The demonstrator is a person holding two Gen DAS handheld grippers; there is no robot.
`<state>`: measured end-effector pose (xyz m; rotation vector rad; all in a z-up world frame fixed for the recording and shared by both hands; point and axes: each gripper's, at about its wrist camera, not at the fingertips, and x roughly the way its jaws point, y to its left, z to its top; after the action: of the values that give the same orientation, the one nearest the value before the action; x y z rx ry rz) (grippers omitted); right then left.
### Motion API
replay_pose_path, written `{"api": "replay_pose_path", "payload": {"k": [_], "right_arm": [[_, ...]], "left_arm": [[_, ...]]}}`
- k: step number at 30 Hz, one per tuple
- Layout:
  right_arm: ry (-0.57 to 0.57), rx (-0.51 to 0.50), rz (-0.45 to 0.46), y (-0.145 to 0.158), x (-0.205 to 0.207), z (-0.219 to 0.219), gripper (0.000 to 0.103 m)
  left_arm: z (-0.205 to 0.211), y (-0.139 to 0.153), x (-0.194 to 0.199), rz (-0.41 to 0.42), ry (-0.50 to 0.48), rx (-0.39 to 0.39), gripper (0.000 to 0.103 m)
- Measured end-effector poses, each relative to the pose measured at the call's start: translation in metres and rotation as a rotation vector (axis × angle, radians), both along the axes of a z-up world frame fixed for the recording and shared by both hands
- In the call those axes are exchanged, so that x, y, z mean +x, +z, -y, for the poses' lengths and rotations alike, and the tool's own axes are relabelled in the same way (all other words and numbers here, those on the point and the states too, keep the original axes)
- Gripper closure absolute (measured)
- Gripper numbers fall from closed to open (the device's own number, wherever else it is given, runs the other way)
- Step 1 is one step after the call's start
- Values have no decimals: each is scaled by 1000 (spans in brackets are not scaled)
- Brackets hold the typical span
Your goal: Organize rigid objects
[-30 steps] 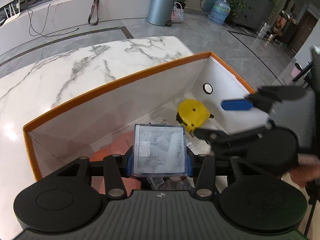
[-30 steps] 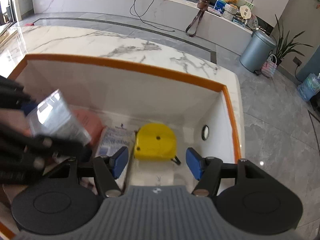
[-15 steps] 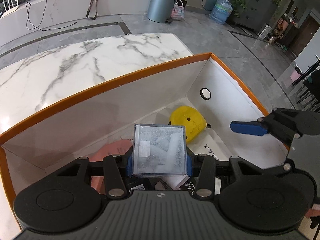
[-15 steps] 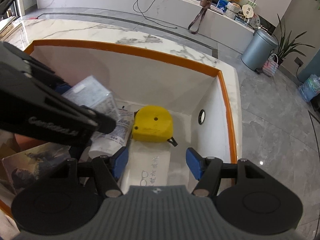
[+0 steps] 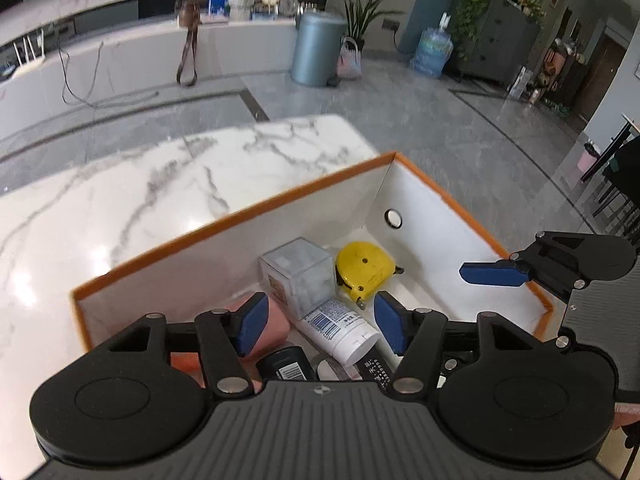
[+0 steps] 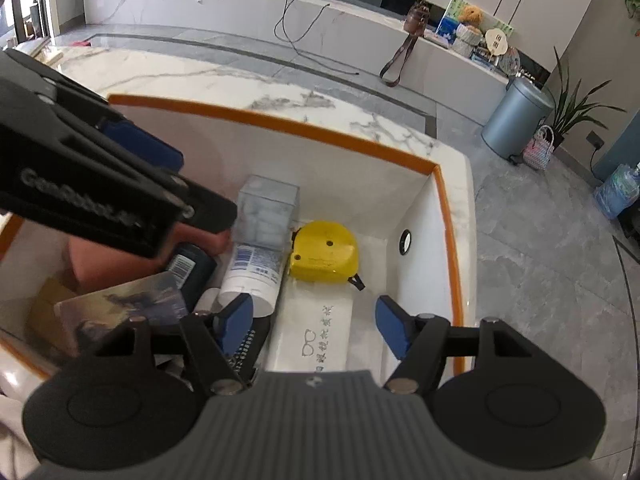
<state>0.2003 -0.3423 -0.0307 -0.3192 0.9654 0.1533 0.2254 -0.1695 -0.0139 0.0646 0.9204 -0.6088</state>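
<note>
- The left gripper hangs over the near part of the box; its jaws are spread and hold nothing.
- The right gripper is also over the box, jaws spread and empty, above a white pack with a drawing of glasses and Chinese characters that I cannot read.
- Under the left gripper lie a white tube with a blue barcode, a dark bottle with a barcode label, and a pink thing, partly hidden by the left finger.
- The clear case stands inside the box, near the far wall, touching the top end of the tube and just beside the yellow tape measure.
- The right wrist view shows more: the case holds small white pieces, and a card with a dark picture lies at the near left corner. The left gripper's arm crosses this view and covers much of the pink thing; its raised lettering is too blurred to read.
- The left wrist view shows the right gripper's blue pad above the right wall.
- A round hole is in the right wall.
- The box stands on a marble bench.
- Far away are a grey bin, a plant and a water bottle.
</note>
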Motion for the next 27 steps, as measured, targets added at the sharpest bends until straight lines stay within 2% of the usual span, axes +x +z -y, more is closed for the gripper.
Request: {"api": "replay_pose_path", "payload": {"k": [3,12,21,27], "right_arm": [[7,6,21,10,-11,-4,31],[40,39,88,35,-51,-17,28],[79,73,206,55,-94,-38,17],[38,126,279,60,-122,-46,15]], "left_arm": [[-10,14,-15,46,2,-7,32],[-43,42,-60,159,32,-3,28],[-79,61,-97,261,128,14,24],[-96,63,-126,365,201,31,21]]}}
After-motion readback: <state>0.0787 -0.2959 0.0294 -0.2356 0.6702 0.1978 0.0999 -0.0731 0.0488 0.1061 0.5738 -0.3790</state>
